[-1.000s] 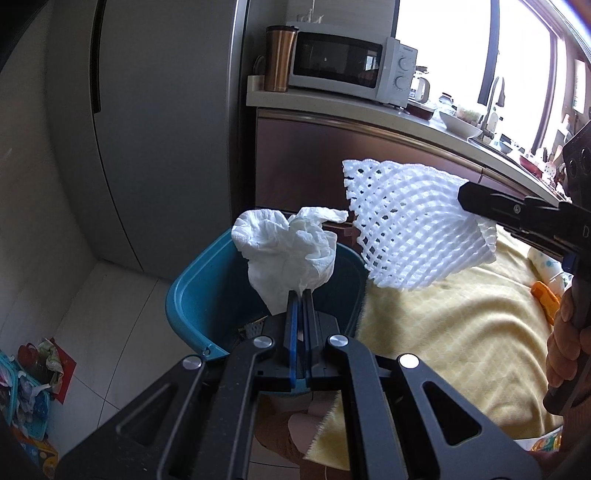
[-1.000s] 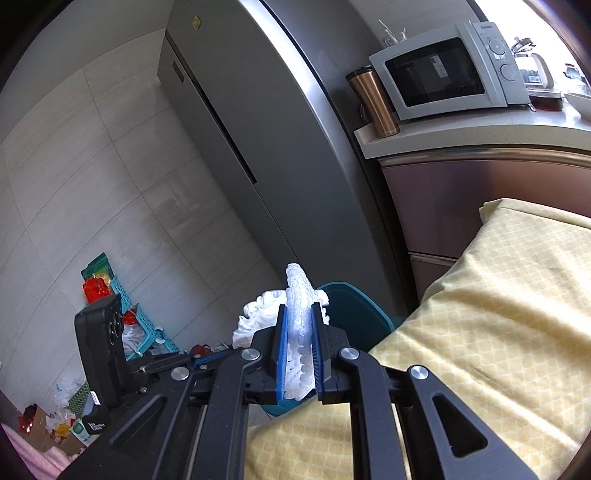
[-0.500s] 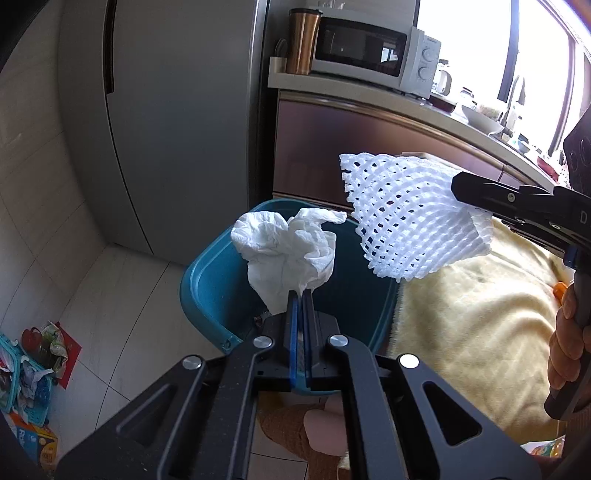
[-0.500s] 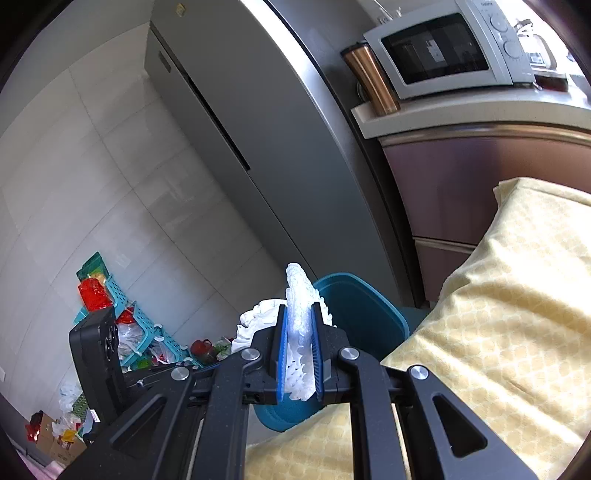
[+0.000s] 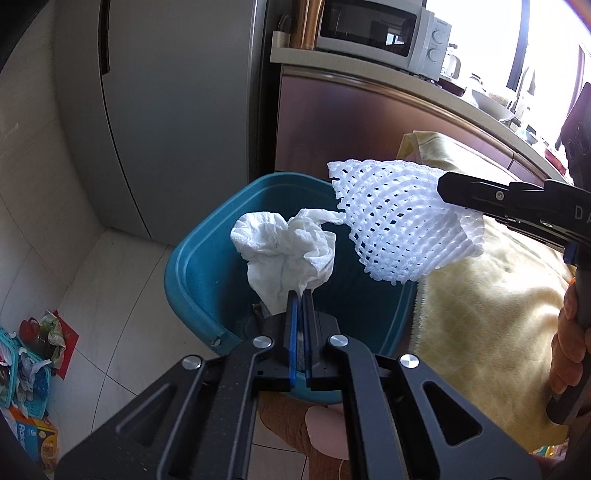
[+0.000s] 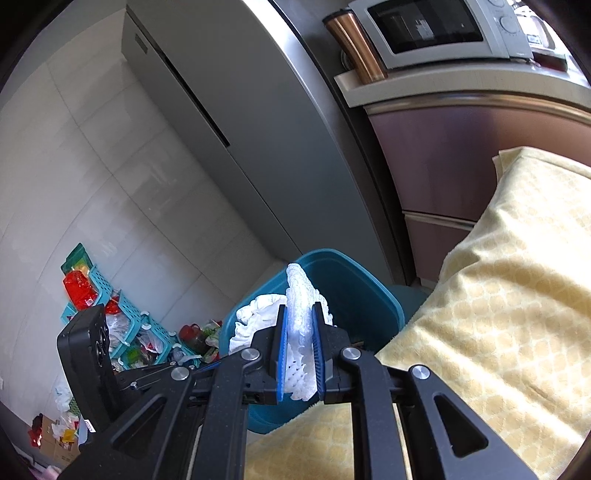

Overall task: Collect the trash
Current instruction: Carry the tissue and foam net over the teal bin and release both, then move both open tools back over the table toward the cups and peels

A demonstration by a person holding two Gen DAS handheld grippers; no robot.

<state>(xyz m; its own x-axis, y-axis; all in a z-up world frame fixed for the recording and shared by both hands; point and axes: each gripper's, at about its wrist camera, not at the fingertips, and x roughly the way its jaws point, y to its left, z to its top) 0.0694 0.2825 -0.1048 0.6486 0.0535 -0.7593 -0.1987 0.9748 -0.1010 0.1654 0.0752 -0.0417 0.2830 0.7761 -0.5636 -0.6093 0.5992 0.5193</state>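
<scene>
My left gripper (image 5: 300, 295) is shut on a crumpled white tissue (image 5: 284, 254) and holds it over the open teal bin (image 5: 192, 266). My right gripper (image 6: 299, 314) is shut on a white foam fruit net (image 6: 301, 314). In the left wrist view the net (image 5: 402, 225) hangs from the right gripper (image 5: 443, 184) above the bin's right side. The tissue (image 6: 255, 317) and the bin (image 6: 354, 291) also show in the right wrist view, just beyond the net.
A yellow cloth (image 6: 498, 314) covers the table right of the bin. A grey fridge (image 5: 177, 110) and a brown cabinet (image 5: 351, 122) with a microwave (image 5: 380, 33) stand behind. Teal baskets and clutter (image 6: 110, 314) sit on the floor at left.
Both grippers have moved closer to the bin with their loads, so the tissue and net now hang over its opening. Both grips are unchanged.
</scene>
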